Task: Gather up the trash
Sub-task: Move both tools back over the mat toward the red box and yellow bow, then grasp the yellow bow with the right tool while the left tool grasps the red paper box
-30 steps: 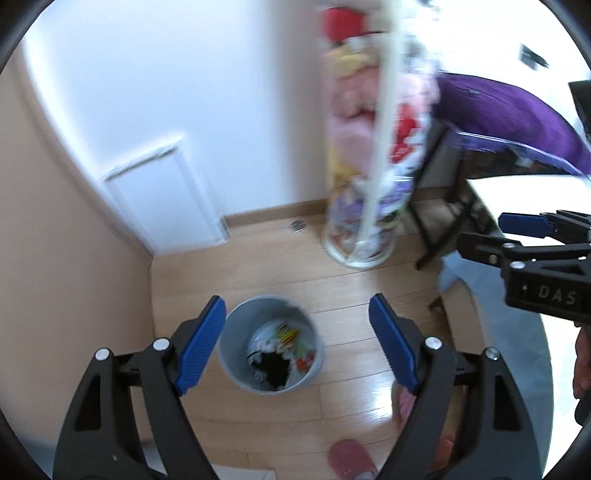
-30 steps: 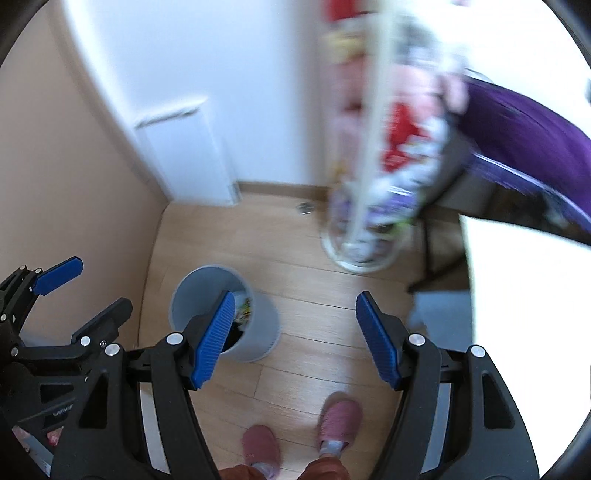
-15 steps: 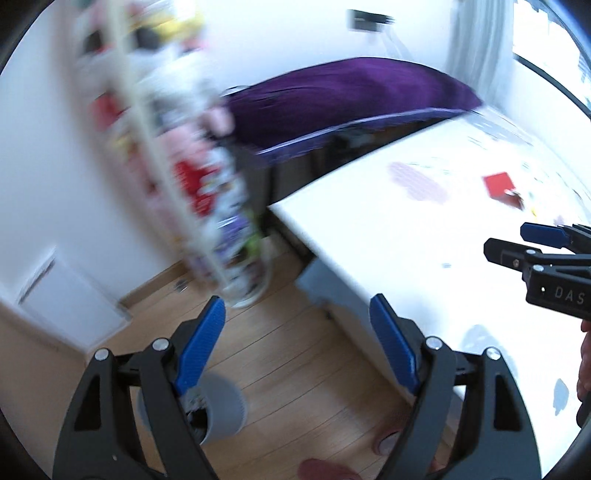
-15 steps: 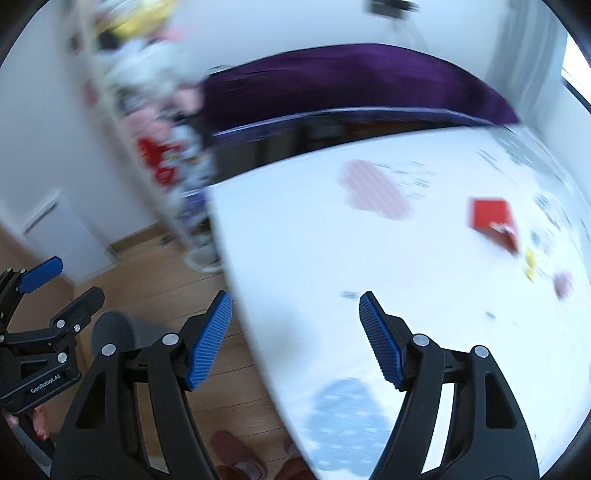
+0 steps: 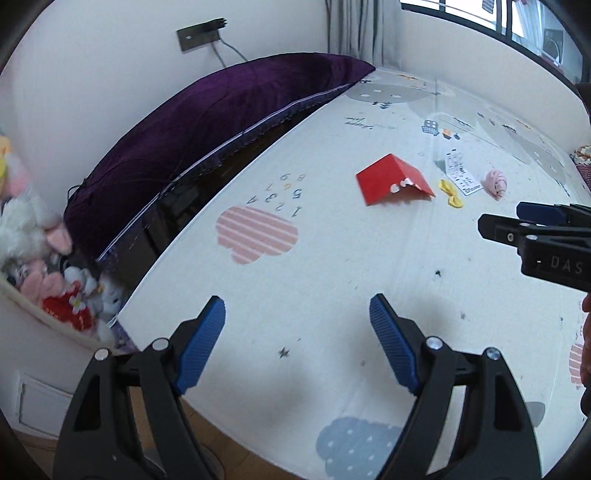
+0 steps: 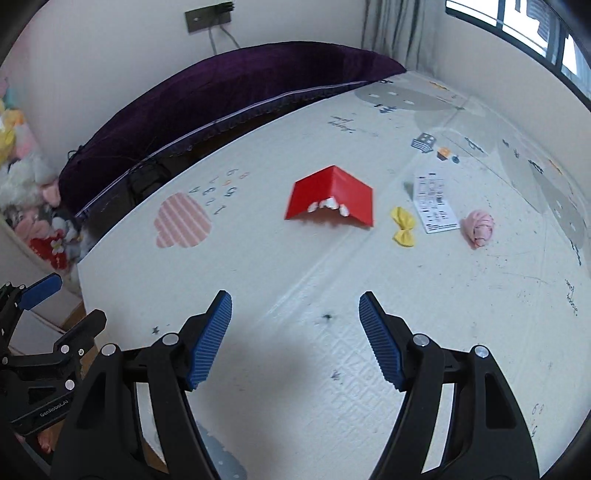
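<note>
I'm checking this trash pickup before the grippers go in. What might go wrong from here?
The red folded card stands tented over white crumpled scraps; lifting it may leave them behind. The white leaflet lies flat on the play mat, so pads may slide over it. Both the left gripper and the right gripper are open and empty, side by side; they could collide reaching the same cluster.

White printed play mat (image 6: 332,277) spreads ahead of the claw; purple cushion (image 6: 221,88) lines the pale wall (image 6: 110,37) beyond, curtain (image 6: 391,29) and daylit window (image 6: 517,22) upper right, wood floor (image 5: 221,443) lower left.
</note>
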